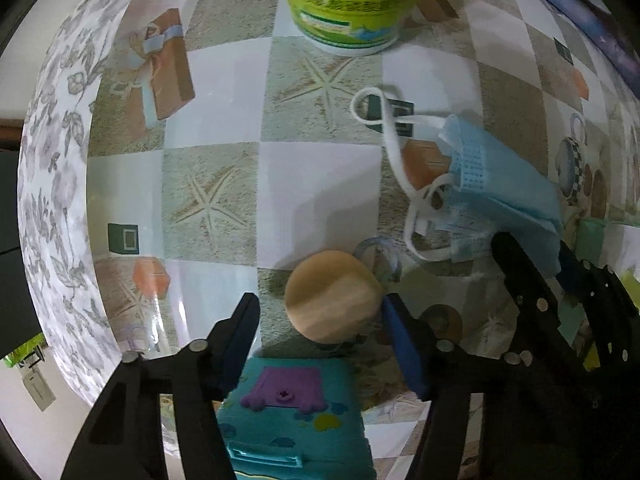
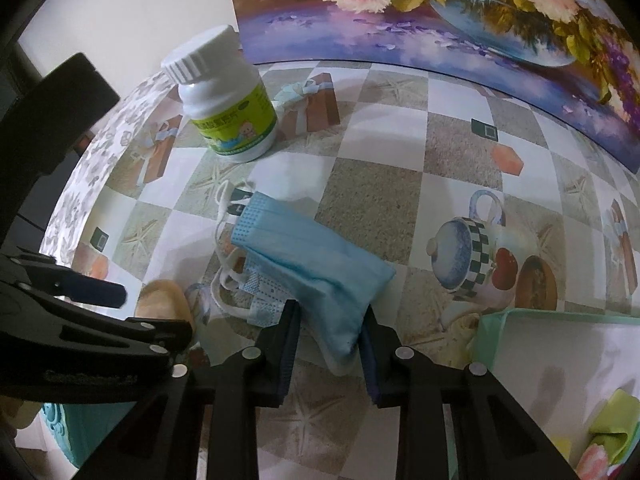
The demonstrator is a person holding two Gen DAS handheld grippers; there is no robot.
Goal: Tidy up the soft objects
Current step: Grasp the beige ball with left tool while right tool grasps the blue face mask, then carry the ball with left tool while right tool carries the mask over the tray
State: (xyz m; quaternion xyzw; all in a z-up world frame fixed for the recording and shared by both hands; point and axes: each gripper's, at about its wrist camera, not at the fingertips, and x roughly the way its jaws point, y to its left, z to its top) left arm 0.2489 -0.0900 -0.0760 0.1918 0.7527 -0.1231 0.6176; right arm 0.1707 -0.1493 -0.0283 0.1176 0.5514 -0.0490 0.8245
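Gripping the blue face masks (image 2: 316, 256) by their near corner, your right tongs (image 2: 330, 334) are clamped on limp fabric on the worktop (image 2: 376, 200). Your left tongs (image 1: 320, 316) straddle a squashy tan puff (image 1: 332, 296), not yet pinching; grasp its rim.

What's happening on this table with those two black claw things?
A person works two hand-held grippers over a patterned table. The right gripper has its fingers closed on the end of a blue face mask. The left gripper straddles a round tan sponge puff, jaws not clearly pressing it. A white medicine bottle stands behind, untouched.
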